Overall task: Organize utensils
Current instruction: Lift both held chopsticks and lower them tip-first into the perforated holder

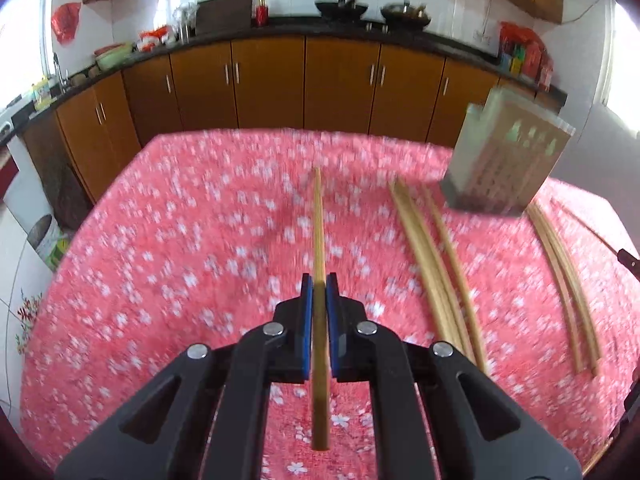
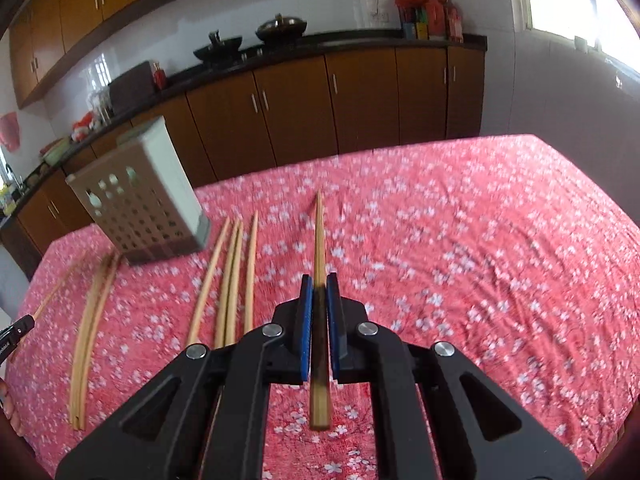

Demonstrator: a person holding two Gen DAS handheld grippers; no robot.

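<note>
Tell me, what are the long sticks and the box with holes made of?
The chopsticks look like bamboo or wood: pale tan, matte, with a slight bend. The holder looks like plastic: smooth beige-grey walls with neat punched holes, though blur leaves that open. The tablecloth is pink flowered fabric, slightly wrinkled.

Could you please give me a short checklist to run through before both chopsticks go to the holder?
1. Left tongs shut on a chopstick: ok.
2. Right tongs shut on a chopstick: ok.
3. Each held stick lies straight along its tongs, not skewed: ok.
4. Perforated holder stands upright on the tablecloth: ok.
5. Room inside the holder: cannot tell, its opening is not visible.
6. Loose chopsticks lie apart from the holder's base, leaving the top approach free: ok, as far as the blurred views show.
</note>
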